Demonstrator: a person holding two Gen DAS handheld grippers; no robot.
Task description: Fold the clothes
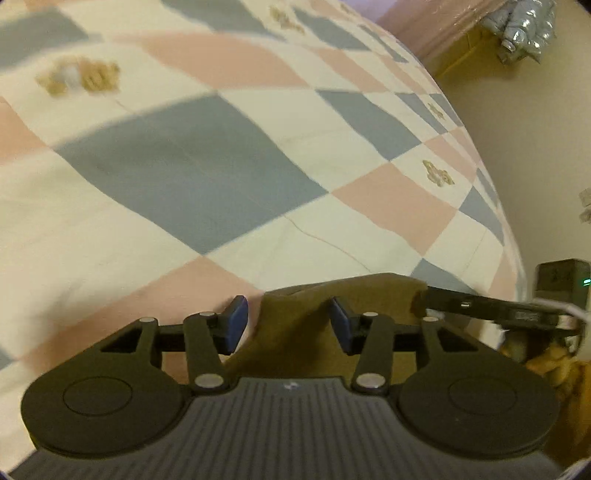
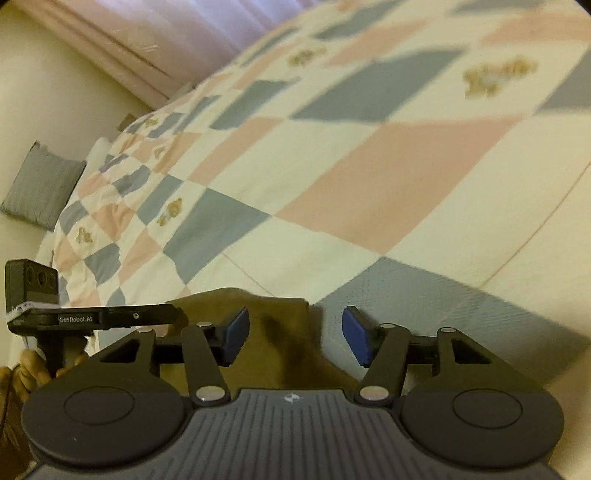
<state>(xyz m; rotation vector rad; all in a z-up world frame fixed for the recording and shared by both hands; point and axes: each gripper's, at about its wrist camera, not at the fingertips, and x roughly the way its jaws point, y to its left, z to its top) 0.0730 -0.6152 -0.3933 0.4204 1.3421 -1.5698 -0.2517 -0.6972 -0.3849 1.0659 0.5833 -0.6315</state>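
Note:
An olive-brown garment (image 1: 295, 325) lies at the near edge of a checked quilt (image 1: 207, 177). My left gripper (image 1: 289, 325) is open, its blue pads either side of a raised fold of the cloth, not pinching it. The right gripper's finger (image 1: 480, 306) reaches in from the right and touches the cloth's corner. In the right wrist view the same garment (image 2: 273, 332) lies between and left of the open right gripper (image 2: 295, 336). The left gripper's finger (image 2: 110, 317) shows at the left, over the cloth's edge.
The quilt (image 2: 369, 184) of pink, grey-blue and cream squares covers the bed. A grey cushion (image 2: 40, 188) lies at the far left. A wall and a silver object (image 1: 524, 26) are beyond the bed's right edge. A pink curtain (image 2: 177, 33) hangs behind.

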